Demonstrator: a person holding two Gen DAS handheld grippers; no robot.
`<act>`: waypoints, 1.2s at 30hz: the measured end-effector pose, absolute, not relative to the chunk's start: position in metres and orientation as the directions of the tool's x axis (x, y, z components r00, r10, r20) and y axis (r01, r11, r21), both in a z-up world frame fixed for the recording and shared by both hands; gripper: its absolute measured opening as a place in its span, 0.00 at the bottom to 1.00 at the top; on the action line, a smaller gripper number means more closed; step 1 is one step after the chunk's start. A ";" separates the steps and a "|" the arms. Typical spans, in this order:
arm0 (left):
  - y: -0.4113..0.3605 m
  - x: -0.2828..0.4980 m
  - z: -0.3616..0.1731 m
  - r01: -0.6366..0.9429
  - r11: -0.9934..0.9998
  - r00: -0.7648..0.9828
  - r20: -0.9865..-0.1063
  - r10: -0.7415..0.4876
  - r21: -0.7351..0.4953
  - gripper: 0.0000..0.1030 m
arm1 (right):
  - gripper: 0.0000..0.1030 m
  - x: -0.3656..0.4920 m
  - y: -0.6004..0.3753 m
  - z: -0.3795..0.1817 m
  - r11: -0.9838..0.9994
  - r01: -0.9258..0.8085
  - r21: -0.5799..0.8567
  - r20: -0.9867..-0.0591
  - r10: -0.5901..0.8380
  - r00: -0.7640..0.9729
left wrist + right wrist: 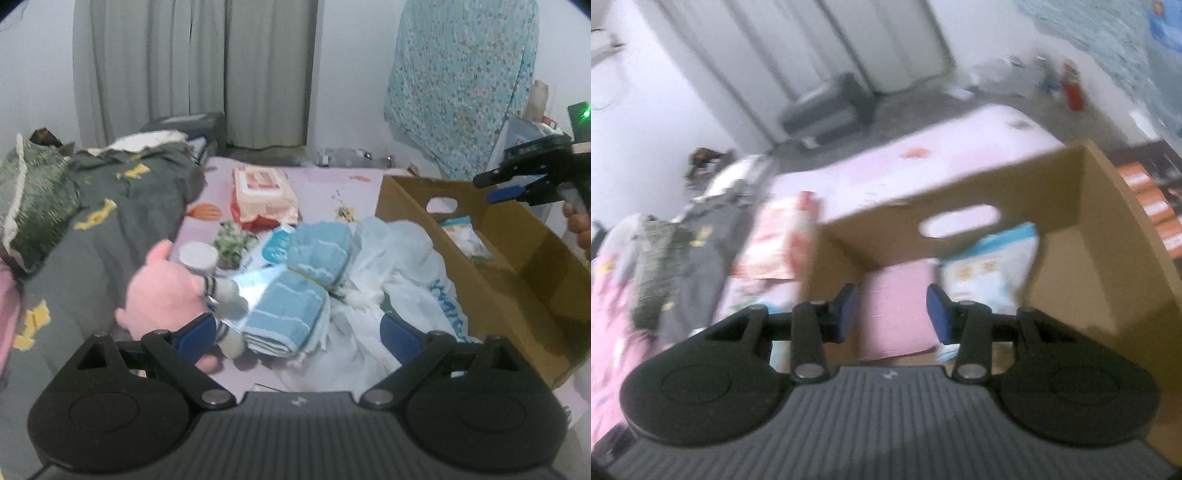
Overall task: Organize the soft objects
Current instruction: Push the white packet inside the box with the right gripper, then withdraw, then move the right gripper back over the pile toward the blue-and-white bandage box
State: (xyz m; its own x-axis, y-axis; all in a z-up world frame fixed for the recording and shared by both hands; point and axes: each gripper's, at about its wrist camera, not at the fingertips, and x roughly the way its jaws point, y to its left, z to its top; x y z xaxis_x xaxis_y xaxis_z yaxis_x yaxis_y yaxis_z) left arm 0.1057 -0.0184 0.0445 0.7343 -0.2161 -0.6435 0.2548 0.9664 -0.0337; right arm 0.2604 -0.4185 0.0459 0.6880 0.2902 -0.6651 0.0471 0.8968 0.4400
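My left gripper (297, 338) is open just above the bed, its jaws wide around a folded blue striped towel (286, 314). A second blue towel (319, 249) lies behind it. A pink plush toy (166, 291) with a grey striped limb touches the left finger. A white plastic bag (399, 280) lies to the right. My right gripper (892, 314) is open and empty above the cardboard box (1071, 229); it also shows in the left wrist view (517, 184). The box (517, 258) holds a pink folded item (899, 306) and a white-blue packet (993, 266).
A wet-wipes pack (262, 195), a green-white soft item (232, 243) and a white-capped bottle (199, 258) lie on the pink sheet (325, 188). A dark green blanket (110, 221) and pillow (33, 206) fill the left. Curtains and a grey case stand behind.
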 end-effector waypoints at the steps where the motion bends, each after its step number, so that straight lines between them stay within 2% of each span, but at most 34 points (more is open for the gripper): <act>1: -0.016 0.104 0.048 0.251 0.968 0.742 -0.636 -0.210 -0.026 0.93 | 0.41 0.256 -0.411 0.055 0.893 0.020 0.449 -0.655 0.314 0.688; 7: 0.015 0.092 0.070 0.184 0.983 0.782 -0.603 -0.158 -0.019 0.93 | 0.44 0.225 -0.357 0.087 0.813 -0.109 0.572 -0.603 0.507 0.616; 13: 0.068 0.077 0.082 0.051 0.996 0.792 -0.604 -0.088 -0.078 0.93 | 0.48 0.185 -0.302 0.099 0.666 -0.244 0.705 -0.466 0.695 0.548; 16: 0.081 0.069 0.079 0.031 0.995 0.786 -0.613 -0.080 -0.090 0.93 | 0.49 0.164 -0.273 0.093 0.630 -0.279 0.725 -0.436 0.733 0.522; 20: 0.085 0.062 0.064 0.028 0.992 0.763 -0.639 -0.100 -0.121 0.91 | 0.49 0.142 -0.238 0.071 0.605 -0.272 0.749 -0.445 0.762 0.471; 26: 0.074 0.071 0.050 0.071 0.990 0.752 -0.645 -0.135 -0.125 0.83 | 0.49 0.134 -0.208 0.041 0.642 -0.203 0.739 -0.522 0.737 0.429; 31: 0.058 0.092 0.054 0.135 0.986 0.772 -0.613 -0.166 -0.098 0.78 | 0.49 0.149 -0.206 0.054 0.694 -0.201 0.692 -0.573 0.696 0.433; 36: 0.046 0.125 0.054 0.174 0.976 0.764 -0.608 -0.216 -0.128 0.63 | 0.51 0.193 -0.210 0.079 0.732 -0.202 0.651 -0.604 0.661 0.446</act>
State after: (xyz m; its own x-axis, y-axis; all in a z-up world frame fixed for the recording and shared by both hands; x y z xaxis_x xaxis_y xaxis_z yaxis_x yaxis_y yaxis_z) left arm 0.1251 0.0459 0.0536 0.7641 -0.2163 -0.6078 0.1744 0.9763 -0.1282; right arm 0.1928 -0.2101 0.0785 0.4458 0.6607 -0.6039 -0.2024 0.7316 0.6510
